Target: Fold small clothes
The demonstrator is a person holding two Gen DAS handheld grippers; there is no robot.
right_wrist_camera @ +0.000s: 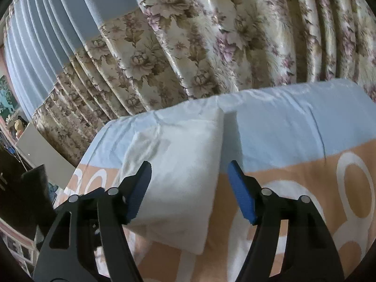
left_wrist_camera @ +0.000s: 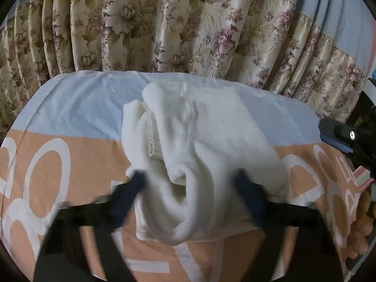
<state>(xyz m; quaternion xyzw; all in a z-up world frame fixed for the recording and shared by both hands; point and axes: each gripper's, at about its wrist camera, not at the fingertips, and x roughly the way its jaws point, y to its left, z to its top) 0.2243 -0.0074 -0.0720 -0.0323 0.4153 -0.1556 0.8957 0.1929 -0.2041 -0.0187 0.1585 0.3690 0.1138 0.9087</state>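
A small white garment (left_wrist_camera: 188, 136) lies bunched and partly folded on the peach and light-blue bedsheet (left_wrist_camera: 70, 108). My left gripper (left_wrist_camera: 190, 181) is open, its blurred dark fingers (left_wrist_camera: 131, 195) straddling the garment's near rolled end, cloth between them. In the right wrist view the garment (right_wrist_camera: 183, 155) shows as a flat white folded panel. My right gripper (right_wrist_camera: 189, 176) is open and empty above its near part, blue pads (right_wrist_camera: 242, 192) on either side. The right gripper also shows at the right edge of the left wrist view (left_wrist_camera: 347, 138).
A floral curtain (left_wrist_camera: 164, 23) hangs close behind the bed's far edge. The sheet carries large white printed rings (right_wrist_camera: 354, 188). A person's hand (left_wrist_camera: 362, 230) is at the right edge. Furniture and clutter (right_wrist_camera: 30, 155) stand to the left of the bed.
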